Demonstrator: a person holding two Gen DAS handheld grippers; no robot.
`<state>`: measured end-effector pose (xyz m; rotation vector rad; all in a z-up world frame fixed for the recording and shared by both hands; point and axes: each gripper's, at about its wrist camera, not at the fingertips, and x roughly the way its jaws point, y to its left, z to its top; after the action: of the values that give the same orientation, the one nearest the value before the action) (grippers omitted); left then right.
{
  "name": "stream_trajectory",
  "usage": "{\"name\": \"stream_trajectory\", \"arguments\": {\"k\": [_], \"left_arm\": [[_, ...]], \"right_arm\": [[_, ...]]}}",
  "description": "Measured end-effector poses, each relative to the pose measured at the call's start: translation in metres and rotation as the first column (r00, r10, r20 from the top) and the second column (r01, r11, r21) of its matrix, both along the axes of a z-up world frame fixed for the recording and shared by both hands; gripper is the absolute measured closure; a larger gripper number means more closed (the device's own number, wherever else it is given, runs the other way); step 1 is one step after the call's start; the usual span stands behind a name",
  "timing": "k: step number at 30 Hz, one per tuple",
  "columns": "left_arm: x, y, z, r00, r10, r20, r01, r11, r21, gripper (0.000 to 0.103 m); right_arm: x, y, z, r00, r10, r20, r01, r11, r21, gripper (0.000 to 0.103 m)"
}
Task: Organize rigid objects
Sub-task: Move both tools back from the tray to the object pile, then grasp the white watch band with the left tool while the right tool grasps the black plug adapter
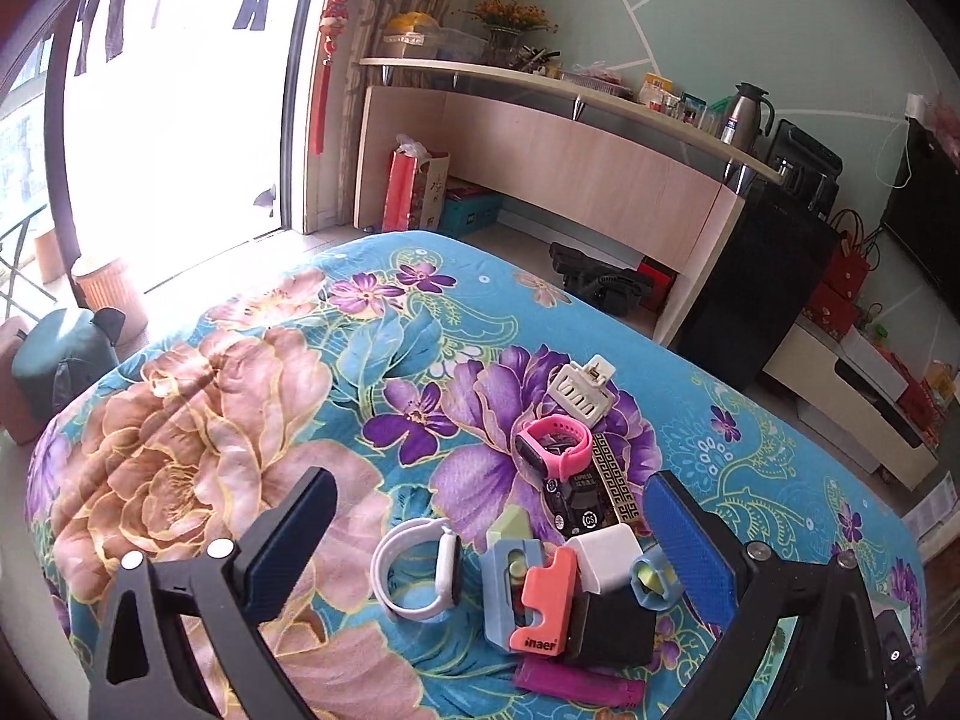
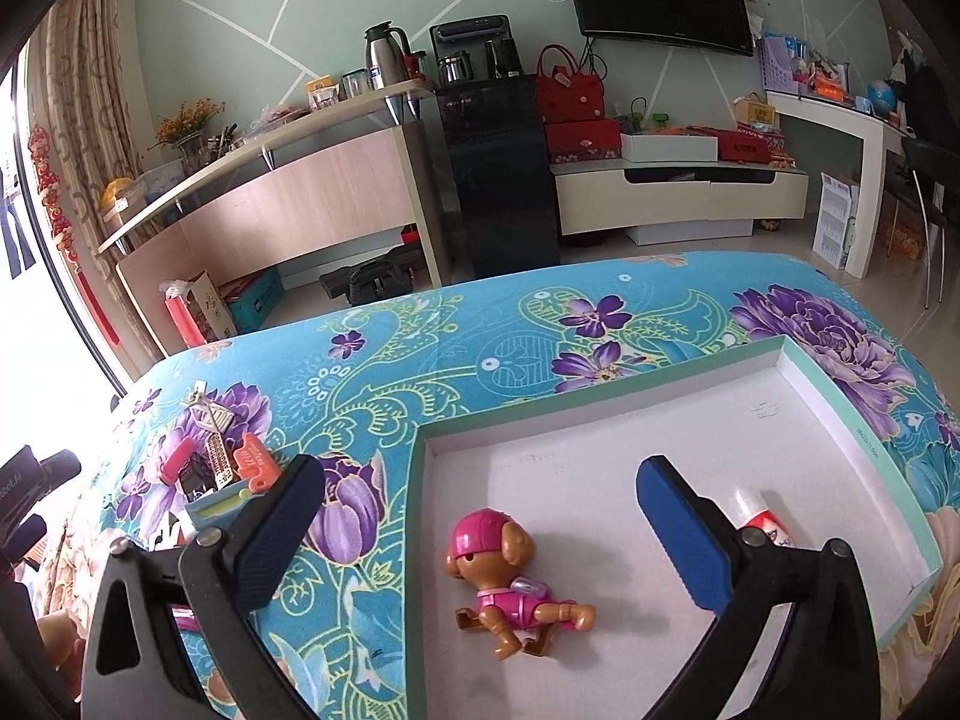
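A heap of small objects lies on the flowered cloth in the left wrist view: a white watch [image 1: 420,577], a pink watch [image 1: 552,446], a coral clip [image 1: 543,609], a white cube [image 1: 606,558], a black block [image 1: 618,627] and a magenta piece [image 1: 576,687]. My left gripper [image 1: 492,531] hangs open above this heap, holding nothing. In the right wrist view a shallow white box [image 2: 840,414] holds a pink toy dog [image 2: 510,588] and a white tube [image 2: 765,519]. My right gripper [image 2: 480,513] is wide open over the box, the dog lying loose between its fingers.
A white slotted plastic part [image 1: 582,390] and a gold-patterned card [image 1: 609,480] lie behind the heap. The cloth-covered table drops off at its far edge [image 2: 540,276]. Beyond stand a wooden counter [image 1: 570,162], a black cabinet [image 2: 498,180] and a low TV stand [image 2: 678,192].
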<state>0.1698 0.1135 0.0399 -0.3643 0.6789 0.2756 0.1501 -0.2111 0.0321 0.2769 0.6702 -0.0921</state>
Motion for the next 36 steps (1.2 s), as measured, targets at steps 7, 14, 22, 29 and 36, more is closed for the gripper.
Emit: {"name": "stream_trajectory", "arguments": {"k": [7,14,22,29,36], "left_arm": [[-0.007,0.040,-0.008,0.995,0.098,-0.003,-0.098,0.994,-0.048,0.000],[-0.011,0.064,-0.014,0.987,0.157,-0.034,-0.158,0.987,-0.038,0.000],[0.003,0.059,-0.036,0.985,0.071,-0.156,-0.073,0.997,-0.009,0.000],[0.020,0.046,-0.060,0.956,-0.055,-0.289,0.042,0.998,-0.050,0.000],[0.027,0.041,-0.075,0.933,-0.069,-0.354,0.054,0.997,-0.054,0.000]], "right_arm": [[0.010,0.045,-0.003,0.992,0.129,-0.017,-0.129,0.992,0.013,0.000],[0.020,0.095,-0.018,0.966,0.245,-0.079,-0.244,0.969,0.024,0.000],[0.030,0.148,-0.045,0.924,0.342,-0.169,-0.348,0.937,-0.005,0.000],[0.035,0.171,-0.063,0.899,0.375,-0.228,-0.390,0.921,-0.023,0.000],[0.035,0.180,-0.067,0.893,0.385,-0.234,-0.404,0.914,-0.039,0.016]]}}
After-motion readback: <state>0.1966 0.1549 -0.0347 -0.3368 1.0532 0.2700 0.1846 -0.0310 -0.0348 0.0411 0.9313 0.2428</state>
